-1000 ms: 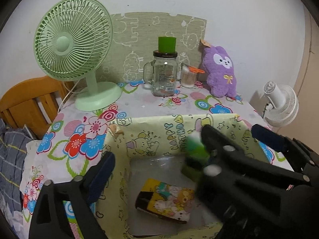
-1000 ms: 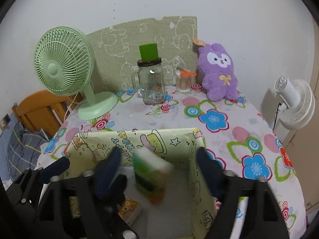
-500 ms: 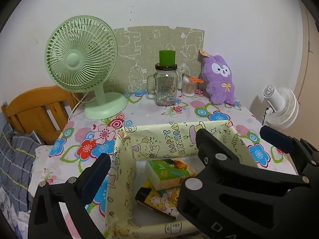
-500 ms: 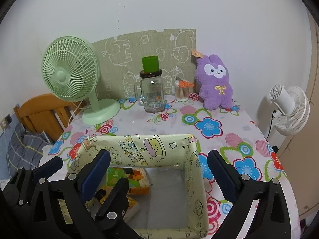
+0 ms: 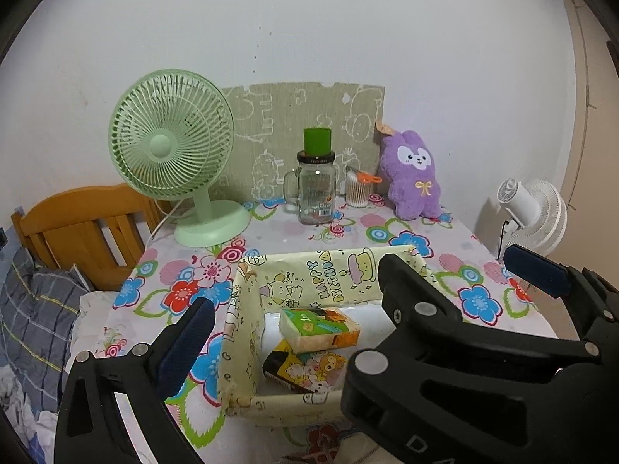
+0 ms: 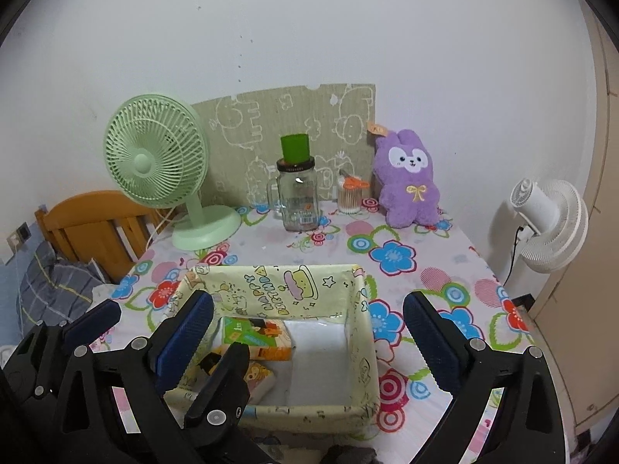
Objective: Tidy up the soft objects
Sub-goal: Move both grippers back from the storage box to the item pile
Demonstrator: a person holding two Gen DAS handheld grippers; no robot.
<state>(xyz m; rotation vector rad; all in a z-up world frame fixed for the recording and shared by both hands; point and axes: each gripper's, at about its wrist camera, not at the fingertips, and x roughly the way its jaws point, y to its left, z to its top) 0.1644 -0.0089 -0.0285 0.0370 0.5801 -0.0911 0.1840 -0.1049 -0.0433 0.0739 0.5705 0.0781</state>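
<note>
Tissue packs, two, lie stacked in one box; left gripper and right gripper, both just opened wide, hold nothing.

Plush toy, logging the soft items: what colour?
Purple plush toy with white face; clearest in right wrist view.

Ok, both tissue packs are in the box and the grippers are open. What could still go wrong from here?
1. The green tissue pack lies tilted on the yellow pack, so it may slide when another item lands.
2. The purple plush stands close beside the cotton swab jar and the glass mug; a wide-open right gripper reaching for it could knock them over.
</note>
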